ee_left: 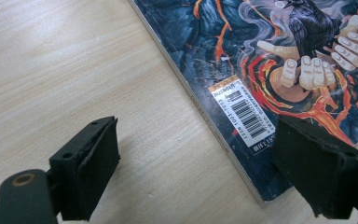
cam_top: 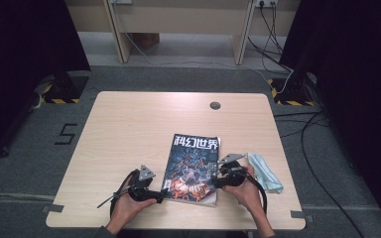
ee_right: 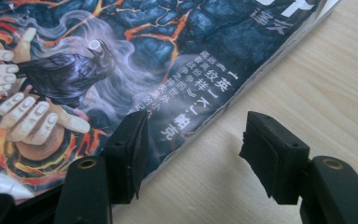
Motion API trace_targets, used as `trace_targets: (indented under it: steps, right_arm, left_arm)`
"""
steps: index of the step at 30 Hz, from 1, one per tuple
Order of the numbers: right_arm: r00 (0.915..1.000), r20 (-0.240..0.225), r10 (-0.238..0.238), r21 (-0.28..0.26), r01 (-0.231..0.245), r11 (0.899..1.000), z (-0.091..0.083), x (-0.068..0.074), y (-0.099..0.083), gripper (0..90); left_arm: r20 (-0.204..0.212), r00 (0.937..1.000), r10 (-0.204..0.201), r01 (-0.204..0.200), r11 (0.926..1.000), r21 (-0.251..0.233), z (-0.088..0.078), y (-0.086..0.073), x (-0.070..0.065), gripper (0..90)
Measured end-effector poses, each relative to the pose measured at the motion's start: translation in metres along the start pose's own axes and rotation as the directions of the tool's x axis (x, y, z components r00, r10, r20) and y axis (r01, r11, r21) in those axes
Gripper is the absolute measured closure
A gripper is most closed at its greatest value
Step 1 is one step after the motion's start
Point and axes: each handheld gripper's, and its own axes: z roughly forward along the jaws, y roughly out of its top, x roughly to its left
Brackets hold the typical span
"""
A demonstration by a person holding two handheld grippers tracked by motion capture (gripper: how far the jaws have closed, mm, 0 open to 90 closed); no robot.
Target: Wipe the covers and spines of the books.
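The wooden table has lots of bare room. A magazine lies near its front edge. The left gripper and right gripper gape wide at its side edges, holding nothing.

Light wood surface with rounded corners, grey cable port at the far edge, well beyond the tongs. Grey carpet floor all round. Black curtains both sides. Pale wooden desk frame at the back. Black cables trail right. Hazard-striped stand bases near far corners.
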Motion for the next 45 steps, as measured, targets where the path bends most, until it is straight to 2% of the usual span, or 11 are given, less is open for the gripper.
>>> trace_targets:
  steps: [6,18,22,25,29,32,35,38,40,42,45]
  right_arm:
    - [1.0000,-0.008,0.000,-0.015,0.000,1.000,-0.001,0.003,-0.004,43.3]
    - [0.9982,-0.012,-0.059,-0.023,0.059,0.998,-0.012,0.022,-0.018,52.1]
    - [0.9978,-0.025,-0.062,-0.017,0.061,0.998,-0.015,0.031,-0.022,53.3]
    - [0.9963,-0.043,-0.075,-0.012,0.075,0.997,-0.015,0.038,-0.022,53.3]
    - [0.9964,-0.046,-0.071,-0.009,0.071,0.997,-0.017,0.052,-0.024,54.2]
    - [0.9957,-0.048,-0.079,0.001,0.079,0.997,-0.018,0.061,-0.024,54.1]
    - [0.9928,-0.033,-0.115,0.012,0.115,0.993,-0.018,0.069,-0.021,52.4]
    - [0.9930,-0.066,-0.097,0.024,0.099,0.995,-0.019,0.064,-0.019,42.2]
    - [0.9928,-0.088,-0.082,-0.014,0.081,0.997,-0.021,0.053,-0.017,42.1]
    - [0.9953,-0.077,-0.059,-0.034,0.057,0.998,-0.026,0.039,-0.014,42.2]
    - [0.9980,-0.050,-0.039,-0.081,0.035,0.996,-0.030,0.018,-0.006,43.8]
  left_arm:
    - [-0.002,1.0000,0.006,-0.006,1.0000,-0.001,0.000,0.000,0.000,13.8]
    - [0.015,0.9999,-0.002,0.002,0.9999,0.011,0.001,0.001,0.002,12.6]
    - [-0.021,0.9997,0.013,-0.013,0.9999,0.007,0.000,0.002,0.006,12.7]
    - [-0.036,0.9994,-0.001,0.001,1.0000,0.006,0.000,0.002,0.012,12.7]
    - [-0.070,0.9973,0.021,-0.020,0.9997,0.014,0.000,0.005,0.016,12.7]
    - [-0.071,0.9974,-0.012,0.013,0.9999,0.009,0.001,0.006,0.024,12.3]
    - [-0.075,0.9965,-0.036,0.037,0.9993,0.007,0.001,0.006,0.026,12.4]
    - [-0.048,0.9969,-0.063,0.063,0.9980,-0.003,-0.001,0.004,0.026,19.0]
    - [-0.026,0.9972,-0.071,0.071,0.9975,-0.008,-0.003,0.004,0.025,23.0]
    - [0.026,0.9936,-0.110,0.110,0.9936,-0.025,-0.005,0.003,0.022,22.6]
    - [0.048,0.9940,-0.098,0.100,0.9946,-0.028,-0.008,0.000,0.011,23.0]
